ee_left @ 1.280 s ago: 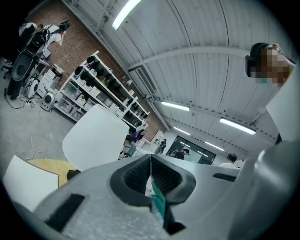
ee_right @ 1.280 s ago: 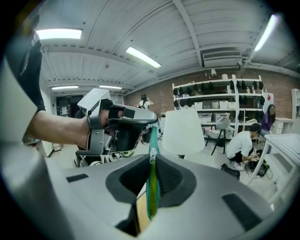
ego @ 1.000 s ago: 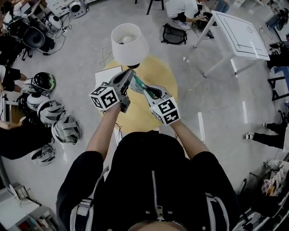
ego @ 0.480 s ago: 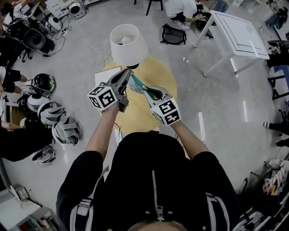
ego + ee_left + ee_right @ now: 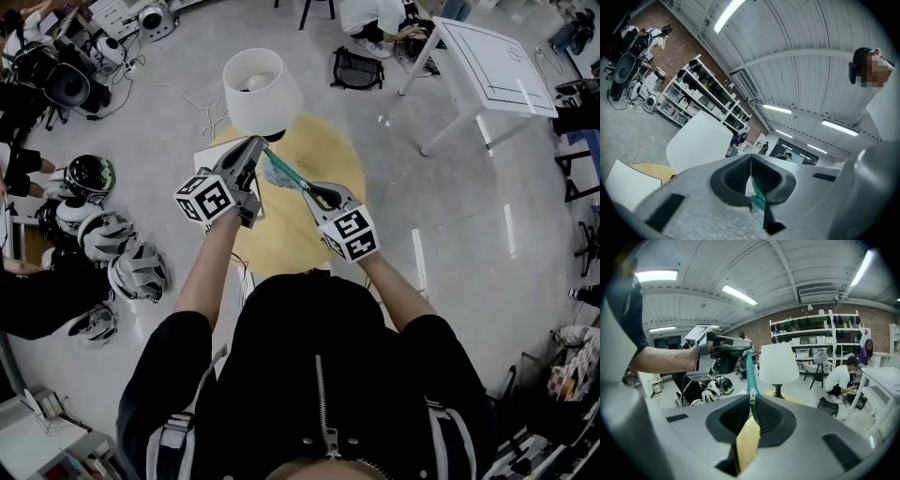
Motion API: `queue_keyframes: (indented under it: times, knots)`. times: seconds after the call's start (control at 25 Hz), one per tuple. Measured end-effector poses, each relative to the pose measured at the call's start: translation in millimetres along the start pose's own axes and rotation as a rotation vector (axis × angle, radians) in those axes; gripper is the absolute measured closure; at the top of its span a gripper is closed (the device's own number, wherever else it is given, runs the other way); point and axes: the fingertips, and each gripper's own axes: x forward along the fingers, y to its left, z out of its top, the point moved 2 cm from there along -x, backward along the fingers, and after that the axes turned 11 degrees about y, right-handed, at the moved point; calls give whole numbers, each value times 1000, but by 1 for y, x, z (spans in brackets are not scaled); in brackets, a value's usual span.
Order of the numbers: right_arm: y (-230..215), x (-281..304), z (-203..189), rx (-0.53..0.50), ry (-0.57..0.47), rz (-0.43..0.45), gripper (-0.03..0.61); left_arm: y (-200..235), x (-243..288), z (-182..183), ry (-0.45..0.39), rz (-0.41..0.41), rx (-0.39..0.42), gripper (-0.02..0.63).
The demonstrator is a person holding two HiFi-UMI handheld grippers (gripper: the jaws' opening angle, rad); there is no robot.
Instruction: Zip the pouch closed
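Note:
A slim teal pouch (image 5: 284, 174) hangs stretched in the air between my two grippers, above a round yellow table (image 5: 286, 246). My left gripper (image 5: 257, 143) is shut on its far end; in the left gripper view teal fabric (image 5: 758, 199) shows between the closed pads of that gripper (image 5: 751, 157). My right gripper (image 5: 314, 190) is shut on the zipper pull (image 5: 751, 403), with a yellow tab (image 5: 747, 446) hanging down between the jaws of this gripper (image 5: 752, 397). From there the teal zipper strip (image 5: 749, 371) runs straight up to the left gripper (image 5: 740, 342).
A lamp with a white shade (image 5: 262, 92) stands at the table's far edge, just beyond the left gripper. A white sheet (image 5: 217, 155) lies at the table's left. Several helmets (image 5: 103, 234) sit on the floor at left. A white table (image 5: 492, 66) and a black bag (image 5: 356, 70) are farther off.
The grippers stand slightly farther apart than a second ago, and the teal strip between them is drawn out straighter. Both grips are unchanged.

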Motion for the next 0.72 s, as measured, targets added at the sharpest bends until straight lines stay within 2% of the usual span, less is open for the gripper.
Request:
queue_keyframes:
  times: [0.16,0.32,0.48,0.52,0.6,0.72]
  knots:
    - [-7,-4,-16,10,24,0,538,8,-4,14,-24,15,0,609]
    - [-11,-7,-23,13,28,-3,538,8,-1,14,-9,18,21,607]
    - [-14,-8,-24,38,7,18,535,1,1,13,-34,3,5,607]
    - [-15,-8,-25,49,-2,37,535,-1,1,12,-41,1,5,607]
    - [-18,-9,-27,90,-14,65,456,-3,1,9,-38,5,22,607]
    - [-33,-16,-20,162,-63,36,477,-5,0,0,-16,9,58,607]
